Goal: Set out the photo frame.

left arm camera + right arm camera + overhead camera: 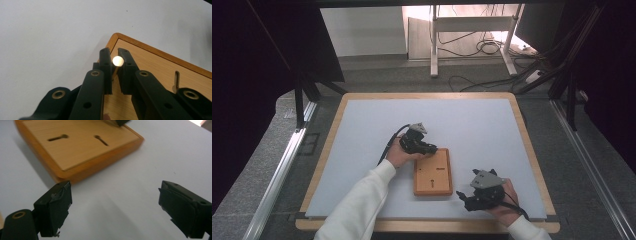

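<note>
Light: even overhead, pale grey tabletop [362, 150] bright; dark surrounds L/R in high view.
Glare: blown-out floor patch top centre; small round white-hot spot [118, 61] between the jaws in left gripper view.
Shadows: soft, beside flat orange-brown wooden board [82, 147].
Focus: near black jaws soft in both gripper views; right gripper view slightly blurred.

No text or labels — nothing legible
</note>
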`<state>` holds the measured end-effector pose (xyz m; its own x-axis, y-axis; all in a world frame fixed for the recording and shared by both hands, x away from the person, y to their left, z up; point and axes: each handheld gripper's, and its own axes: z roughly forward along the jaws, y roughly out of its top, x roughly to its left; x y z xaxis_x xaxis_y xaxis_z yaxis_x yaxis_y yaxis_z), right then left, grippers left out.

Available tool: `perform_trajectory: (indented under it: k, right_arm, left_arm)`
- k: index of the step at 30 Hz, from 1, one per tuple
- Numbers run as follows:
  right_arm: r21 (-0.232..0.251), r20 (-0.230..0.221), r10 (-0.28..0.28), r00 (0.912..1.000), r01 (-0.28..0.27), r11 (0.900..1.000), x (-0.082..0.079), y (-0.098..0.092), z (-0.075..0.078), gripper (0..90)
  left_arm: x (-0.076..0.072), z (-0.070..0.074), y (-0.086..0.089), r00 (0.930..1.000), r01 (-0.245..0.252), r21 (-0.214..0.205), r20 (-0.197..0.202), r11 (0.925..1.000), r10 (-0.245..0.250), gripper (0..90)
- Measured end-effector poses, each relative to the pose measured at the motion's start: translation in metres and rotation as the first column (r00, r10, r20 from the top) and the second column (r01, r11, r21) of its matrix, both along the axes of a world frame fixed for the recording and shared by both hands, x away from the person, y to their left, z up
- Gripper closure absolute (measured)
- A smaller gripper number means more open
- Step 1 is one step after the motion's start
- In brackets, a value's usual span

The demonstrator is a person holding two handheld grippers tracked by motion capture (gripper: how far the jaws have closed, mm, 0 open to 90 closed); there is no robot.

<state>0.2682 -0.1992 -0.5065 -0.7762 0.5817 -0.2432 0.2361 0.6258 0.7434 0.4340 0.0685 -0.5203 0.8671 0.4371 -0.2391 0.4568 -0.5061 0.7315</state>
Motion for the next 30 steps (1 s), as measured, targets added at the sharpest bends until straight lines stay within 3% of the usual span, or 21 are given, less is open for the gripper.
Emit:
perform_trajectory:
  k: [8, 14, 24, 30]
  right_arm:
    - [-0.107, 0.098, 0.053, 0.9938, -0.042, 0.9934, -0.010, 0.033, -0.006, 6.9]
    - [-0.166, 0.124, 0.086, 0.9885, -0.065, 0.9841, -0.011, 0.050, -0.013, 6.8]
    - [-0.231, 0.173, 0.093, 0.9806, -0.051, 0.9716, -0.009, 0.069, -0.022, 7.8]
    - [-0.254, 0.228, 0.068, 0.9714, -0.008, 0.9672, -0.006, 0.072, -0.024, 10.8]
  left_arm:
    - [0.003, -0.001, 0.001, 0.9997, 0.007, -0.013, -0.024, 0.9999, -0.007, 82.8]
    - [0.005, 0.000, 0.001, 0.9990, 0.007, -0.011, -0.043, 0.9999, -0.007, 83.0]
    - [0.007, 0.001, 0.001, 0.9982, 0.005, -0.014, -0.059, 0.9999, -0.006, 82.8]
    - [0.007, 0.000, 0.002, 0.9978, 0.002, -0.019, -0.066, 0.9998, -0.004, 82.8]
